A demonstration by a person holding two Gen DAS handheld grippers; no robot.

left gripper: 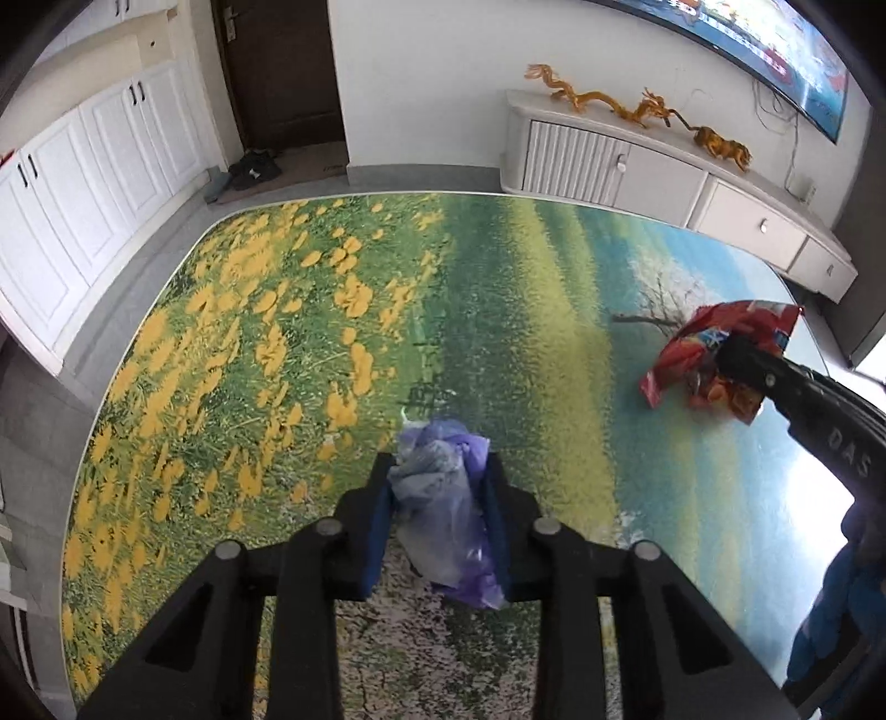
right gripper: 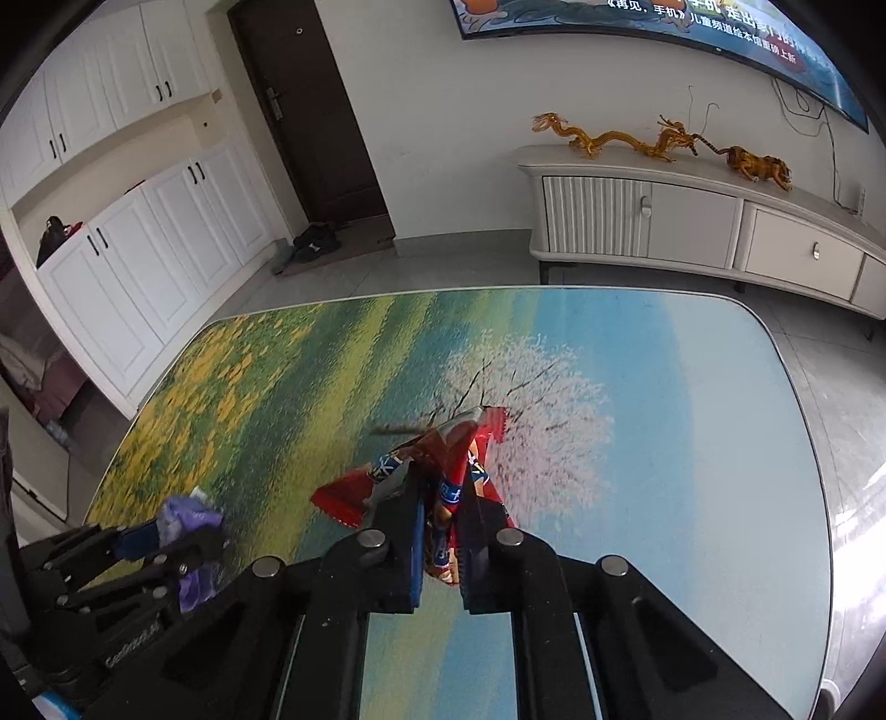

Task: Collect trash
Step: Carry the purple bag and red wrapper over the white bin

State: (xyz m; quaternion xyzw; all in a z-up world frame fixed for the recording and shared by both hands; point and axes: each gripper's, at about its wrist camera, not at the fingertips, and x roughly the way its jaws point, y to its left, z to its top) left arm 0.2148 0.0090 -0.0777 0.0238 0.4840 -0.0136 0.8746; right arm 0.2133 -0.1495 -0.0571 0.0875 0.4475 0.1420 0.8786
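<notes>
My left gripper (left gripper: pixel 440 471) is shut on a crumpled purple plastic bag (left gripper: pixel 443 498) and holds it over the table with the painted landscape top (left gripper: pixel 277 332). My right gripper (right gripper: pixel 443 476) is shut on a red snack wrapper (right gripper: pixel 443 459) above the table's right part (right gripper: pixel 664 443). The left wrist view shows the wrapper (left gripper: pixel 703 343) at the right, pinched by the right gripper (left gripper: pixel 725 346). The right wrist view shows the left gripper (right gripper: pixel 183 526) with the purple bag (right gripper: pixel 188 512) at the lower left.
A white TV cabinet (right gripper: pixel 692 221) with golden dragon figures (right gripper: pixel 609 135) stands beyond the table under a wall TV (right gripper: pixel 664 27). White cupboards (right gripper: pixel 138 249) line the left wall. A dark door (right gripper: pixel 299 111) and shoes (right gripper: pixel 315 238) are at the back.
</notes>
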